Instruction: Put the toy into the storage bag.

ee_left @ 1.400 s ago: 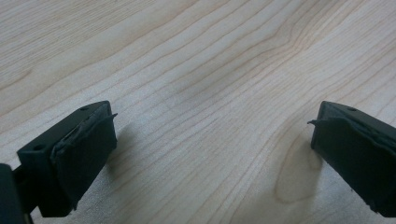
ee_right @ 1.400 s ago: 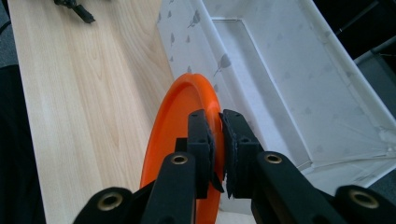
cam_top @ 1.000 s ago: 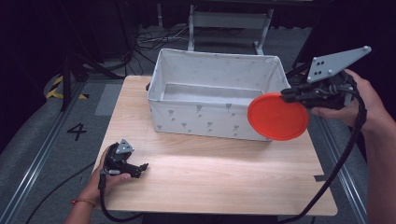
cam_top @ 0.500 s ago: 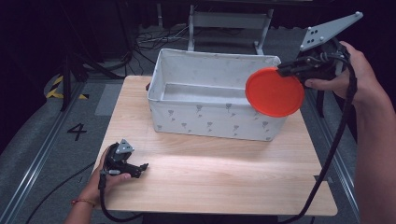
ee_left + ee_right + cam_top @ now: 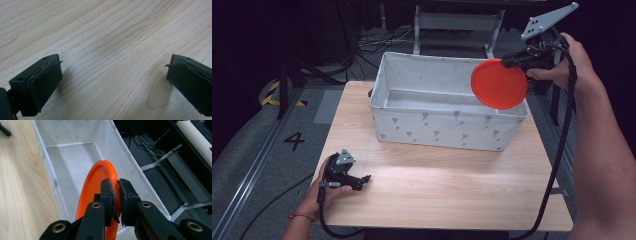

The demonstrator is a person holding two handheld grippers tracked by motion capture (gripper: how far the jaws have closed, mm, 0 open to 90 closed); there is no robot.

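My right gripper (image 5: 518, 60) is shut on the rim of a round orange plate (image 5: 498, 83), held on edge in the air above the right end of a white fabric bin (image 5: 447, 127). From the right gripper view, the orange plate (image 5: 97, 195) hangs over the bin's bare inside (image 5: 72, 162), pinched in my right gripper (image 5: 117, 188). My left gripper (image 5: 362, 180) rests low at the table's front left, held in a hand. Its jaws stand wide apart over bare wood, and the left gripper (image 5: 112, 77) holds nothing.
The light wooden table (image 5: 452, 190) carries the bin at its back half. A metal stand (image 5: 457, 22) and cables lie on the dark floor behind. A floor rail with a painted number 4 (image 5: 294, 141) runs along the left side.
My right gripper has lifted the orange plate up and toward the bin, from beside its right front corner to above its right end. The left gripper has stayed put.
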